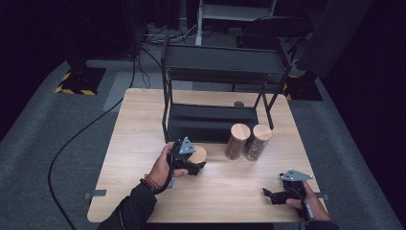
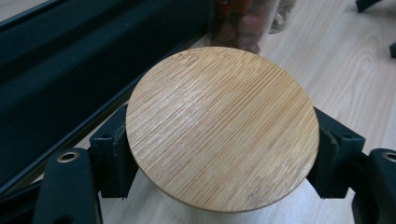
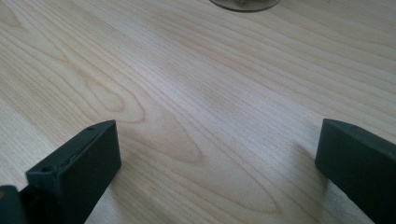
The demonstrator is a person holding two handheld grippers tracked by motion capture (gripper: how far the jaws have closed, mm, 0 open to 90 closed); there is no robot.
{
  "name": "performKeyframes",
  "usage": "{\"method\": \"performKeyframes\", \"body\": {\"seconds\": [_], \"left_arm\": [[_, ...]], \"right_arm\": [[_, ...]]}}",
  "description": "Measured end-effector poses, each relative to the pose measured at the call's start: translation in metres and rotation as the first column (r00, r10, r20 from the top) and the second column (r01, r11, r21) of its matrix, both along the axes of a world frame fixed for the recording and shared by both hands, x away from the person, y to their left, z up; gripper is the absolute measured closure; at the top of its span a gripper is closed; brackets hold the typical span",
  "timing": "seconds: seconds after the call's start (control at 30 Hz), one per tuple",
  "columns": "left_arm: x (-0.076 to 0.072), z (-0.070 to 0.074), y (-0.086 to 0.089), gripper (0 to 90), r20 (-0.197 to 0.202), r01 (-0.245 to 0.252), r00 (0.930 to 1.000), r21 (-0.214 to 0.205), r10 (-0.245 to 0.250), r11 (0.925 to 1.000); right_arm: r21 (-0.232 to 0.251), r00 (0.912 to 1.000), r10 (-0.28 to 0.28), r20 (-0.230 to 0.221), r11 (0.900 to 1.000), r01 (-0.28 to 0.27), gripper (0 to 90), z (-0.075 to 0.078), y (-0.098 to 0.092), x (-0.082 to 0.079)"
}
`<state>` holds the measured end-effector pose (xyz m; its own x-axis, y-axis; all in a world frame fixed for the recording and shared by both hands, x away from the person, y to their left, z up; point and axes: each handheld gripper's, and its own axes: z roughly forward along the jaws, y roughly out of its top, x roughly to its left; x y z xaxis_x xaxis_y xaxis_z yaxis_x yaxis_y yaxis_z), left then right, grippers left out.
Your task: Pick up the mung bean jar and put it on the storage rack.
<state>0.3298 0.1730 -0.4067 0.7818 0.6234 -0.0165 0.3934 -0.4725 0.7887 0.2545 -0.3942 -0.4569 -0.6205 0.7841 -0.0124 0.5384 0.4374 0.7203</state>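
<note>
**Left gripper clamped on bamboo-lidded jar**

Left gripper (image 2: 219,158) closed around the jar (image 1: 197,154), black pads pressing both sides beneath the round bamboo lid (image 2: 222,128); jar upright on the table (image 1: 143,143), just before the black rack (image 1: 210,122), near two more jars (image 1: 248,141); right gripper (image 3: 217,154) spread wide over bare wood, holding nothing.

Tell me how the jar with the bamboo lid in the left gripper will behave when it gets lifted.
The jar seems rigid: the left gripper clamps it below the lid. Its walls may be slippery if they are clear like the two jars beside it. Probably tippy, if equally tall.
</note>
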Motion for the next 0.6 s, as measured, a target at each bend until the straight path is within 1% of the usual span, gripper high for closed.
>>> {"method": "performKeyframes", "body": {"seconds": [0.07,0.23,0.3,0.43,0.53,0.6], "left_arm": [[0.002,0.0,0.0,24.4,-0.002,-0.007,1.0,-0.007,0.007,0.9999],[0.006,0.002,-0.003,24.4,0.004,-0.025,0.9997,0.001,0.025,0.9997],[0.009,0.002,-0.003,24.4,-0.001,-0.033,0.9995,-0.012,0.033,0.9994],[0.012,0.003,-0.008,24.4,0.011,-0.043,0.999,-0.002,0.043,0.9991],[0.014,0.004,-0.01,24.4,0.014,-0.054,0.9984,-0.012,0.054,0.9985],[0.017,0.006,-0.012,24.4,0.015,-0.057,0.9982,-0.006,0.057,0.9983]], "right_arm": [[0.0,1.0,0.0,0.0,1.0,0.0,0.0,0.0,0.0,0.0],[0.0,1.0,0.0,0.0,1.0,0.0,0.1,0.0,0.0,0.0],[0.0,1.0,0.0,0.0,1.0,0.0,0.0,0.0,0.0,0.0],[0.0,1.0,0.0,0.0,1.0,0.0,0.1,0.0,0.0,0.0],[0.0,1.0,0.0,0.0,1.0,0.0,0.0,0.0,0.0,0.0],[0.0,1.0,0.0,0.0,1.0,0.0,0.0,0.0,0.0,0.0]]}}
